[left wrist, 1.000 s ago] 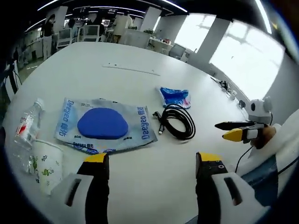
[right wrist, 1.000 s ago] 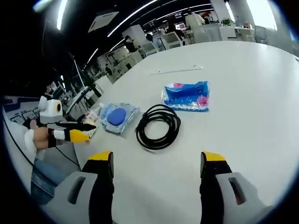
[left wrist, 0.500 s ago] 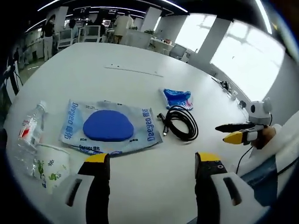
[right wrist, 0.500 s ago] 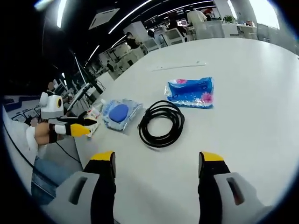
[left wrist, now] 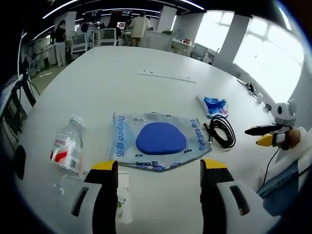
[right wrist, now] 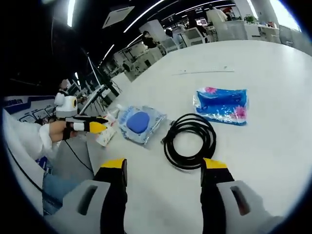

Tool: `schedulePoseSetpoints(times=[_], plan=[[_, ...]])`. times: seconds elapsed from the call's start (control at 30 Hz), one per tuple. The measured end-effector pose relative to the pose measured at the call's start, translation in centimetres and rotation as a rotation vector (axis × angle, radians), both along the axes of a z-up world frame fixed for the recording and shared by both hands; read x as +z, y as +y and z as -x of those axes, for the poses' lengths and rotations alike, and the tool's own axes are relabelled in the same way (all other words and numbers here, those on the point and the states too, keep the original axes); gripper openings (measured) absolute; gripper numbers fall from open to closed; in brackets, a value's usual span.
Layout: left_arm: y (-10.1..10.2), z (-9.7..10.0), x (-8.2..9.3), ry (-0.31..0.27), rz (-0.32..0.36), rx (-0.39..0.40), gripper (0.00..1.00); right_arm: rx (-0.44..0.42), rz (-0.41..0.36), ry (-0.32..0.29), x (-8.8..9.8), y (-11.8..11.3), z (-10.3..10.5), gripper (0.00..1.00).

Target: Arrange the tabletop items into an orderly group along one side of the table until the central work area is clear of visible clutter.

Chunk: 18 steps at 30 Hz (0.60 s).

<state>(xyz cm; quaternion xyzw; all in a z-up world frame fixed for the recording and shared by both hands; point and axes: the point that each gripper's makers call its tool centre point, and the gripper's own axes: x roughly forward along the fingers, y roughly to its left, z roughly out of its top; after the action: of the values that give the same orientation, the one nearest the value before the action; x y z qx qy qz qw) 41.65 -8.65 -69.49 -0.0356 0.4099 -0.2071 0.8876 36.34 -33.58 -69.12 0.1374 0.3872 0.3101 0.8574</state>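
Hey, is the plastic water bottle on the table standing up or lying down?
Lying down. In the left gripper view the water bottle rests on its side on the white table, cap pointing away from the camera.

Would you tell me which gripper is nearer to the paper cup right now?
Left. The paper cup lies between the left gripper's open jaws, at their base. The right gripper hovers by the black cable coil, beyond the blue pouch.

Bright daylight floods from large windows (left wrist: 265, 53) in the left gripper view, blowing them out to white, while ceiling strip lights (right wrist: 146, 22) streak overhead in the right gripper view. The white surface (left wrist: 122, 92) is evenly lit, with only soft shadows and mild sheen. Fisheye distortion bends the edges; the distant room looks dim and soft.
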Motion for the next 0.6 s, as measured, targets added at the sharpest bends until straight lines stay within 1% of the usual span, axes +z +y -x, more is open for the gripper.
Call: schedulePoseSetpoints(times=[0.07,0.1,0.17,0.23,0.3,0.33,0.37,0.4,0.43,0.47,0.5,0.57,0.6], plan=[[0.7,-0.6,-0.1,0.009,-0.016,-0.001,0.66,0.014,-0.023,0.004,0.4,1.3,-0.6,0.54],[0.8,-0.7,-0.2,0.016,-0.024,-0.003,0.65,0.016,-0.029,0.006,0.5,1.6,-0.8,0.54],[1.6,-0.9,-1.0,0.056,-0.07,-0.019,0.61,0.027,-0.061,0.014,0.8,3.0,-1.5,0.53],[1.8,-1.2,-1.6,0.083,-0.083,-0.028,0.57,0.031,-0.091,0.027,1.0,4.5,-2.3,0.51],[2.0,-1.8,-2.2,0.098,-0.092,-0.026,0.53,0.019,-0.119,0.069,0.7,6.3,-3.0,0.49],[2.1,-1.9,-2.4,0.104,-0.095,-0.029,0.51,0.026,-0.115,0.072,0.6,6.9,-3.2,0.47],[2.2,-2.0,-2.6,0.117,-0.096,-0.031,0.49,0.042,-0.094,0.061,0.3,7.7,-3.5,0.46],[2.3,-2.0,-2.8,0.129,-0.096,-0.03,0.48,0.055,-0.058,0.045,-0.1,7.8,-3.7,0.45],[2.4,-2.1,-3.0,0.135,-0.097,-0.029,0.46,0.058,-0.042,0.037,-0.3,7.9,-3.9,0.45],[2.5,-2.2,-3.2,0.143,-0.101,-0.03,0.45,0.074,-0.022,0.052,-0.7,8.5,-3.8,0.45],[2.6,-2.2,-3.4,0.153,-0.104,-0.031,0.45,0.079,-0.022,0.055,-0.8,8.9,-3.9,0.45],[2.6,-2.3,-3.8,0.167,-0.107,-0.036,0.45,0.068,-0.012,0.073,-1.5,9.2,-4.3,0.44],[2.6,-2.2,-4.0,0.175,-0.111,-0.041,0.43,0.053,-0.007,0.101,-2.2,9.2,-4.4,0.44]])
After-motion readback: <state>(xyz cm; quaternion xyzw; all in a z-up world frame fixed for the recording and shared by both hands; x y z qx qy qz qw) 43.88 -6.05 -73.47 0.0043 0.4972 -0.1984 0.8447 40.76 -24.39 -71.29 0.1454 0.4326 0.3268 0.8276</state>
